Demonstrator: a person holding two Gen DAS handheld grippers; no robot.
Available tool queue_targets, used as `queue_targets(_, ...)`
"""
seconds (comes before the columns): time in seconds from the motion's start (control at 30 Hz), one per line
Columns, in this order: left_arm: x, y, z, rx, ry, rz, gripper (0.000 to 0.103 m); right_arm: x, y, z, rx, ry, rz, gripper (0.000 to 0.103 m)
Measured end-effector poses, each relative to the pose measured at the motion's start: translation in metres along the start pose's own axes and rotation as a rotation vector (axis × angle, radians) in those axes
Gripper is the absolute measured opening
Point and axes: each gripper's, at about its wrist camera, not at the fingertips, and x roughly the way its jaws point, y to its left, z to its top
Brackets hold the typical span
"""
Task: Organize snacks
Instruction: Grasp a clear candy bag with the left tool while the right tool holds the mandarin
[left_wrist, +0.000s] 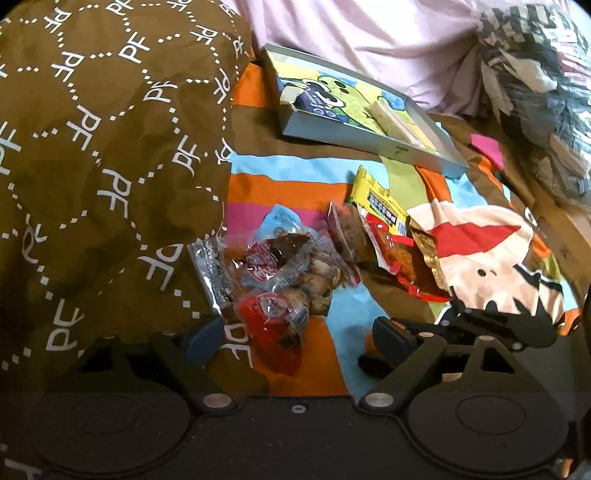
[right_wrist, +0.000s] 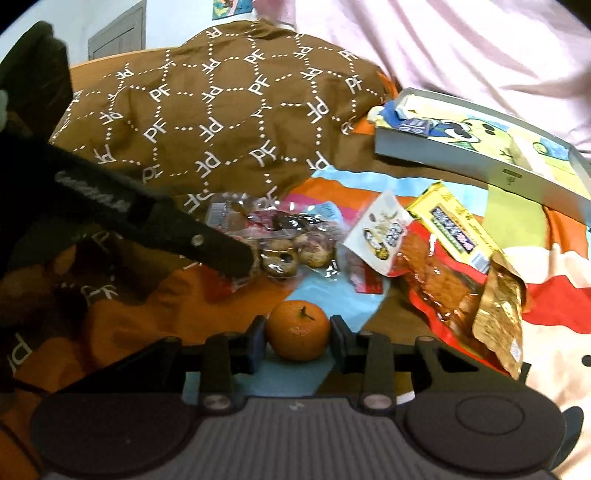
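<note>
1. A small orange mandarin with a dark stem on top is clamped between the pads of the right tongs; it sits low over the bright patchwork bedspread.
2. The left tongs are spread wide, nothing held — a red-wrapped snack lies between the fingers, untouched as far as can be seen.
3. Wrapped cookies, a white pouch and a yellow-and-red bag are heaped beyond the mandarin.
4. A shallow cartoon-printed box is seen up on the right, with a few items already in it.
5. Open bedspread is left between heap and box — to the left, room is closed off by a brown "PF" patterned quilt, and the left tongs' arm crosses above the cookies.
</note>
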Motion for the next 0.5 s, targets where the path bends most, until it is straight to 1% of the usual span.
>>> queue_targets(0.1, 0.005, 0.004, 0.001, -0.012, -0.005, -0.009, 0.088, -0.002, -0.001, -0.001, 0.006, 0.0, -0.006, 0.04)
queue_targets(0.23, 0.012, 0.011, 0.002, -0.048, -0.02, -0.063, 0.088, -0.006, -0.004, -0.002, 0.011, -0.004, -0.011, 0.04)
queue_targets(0.3, 0.014, 0.01, 0.0, -0.039, -0.022, -0.076, 0.088, -0.008, -0.005, -0.003, 0.014, -0.006, -0.015, 0.04)
queue_targets(0.37, 0.014, 0.007, -0.001, -0.021, -0.022, -0.085, 0.084, -0.01, -0.006, -0.004, 0.021, -0.009, -0.019, 0.04)
queue_targets(0.4, 0.013, 0.006, -0.002, -0.018, -0.021, -0.09, 0.08, -0.011, -0.006, -0.004, 0.023, -0.011, -0.021, 0.04)
queue_targets(0.47, 0.012, 0.004, -0.002, -0.027, -0.029, -0.089, 0.076, -0.013, -0.007, -0.005, 0.023, -0.014, -0.027, 0.041)
queue_targets(0.5, 0.01, 0.005, -0.003, -0.039, -0.04, -0.087, 0.073, -0.014, -0.008, -0.006, 0.024, -0.016, -0.031, 0.041)
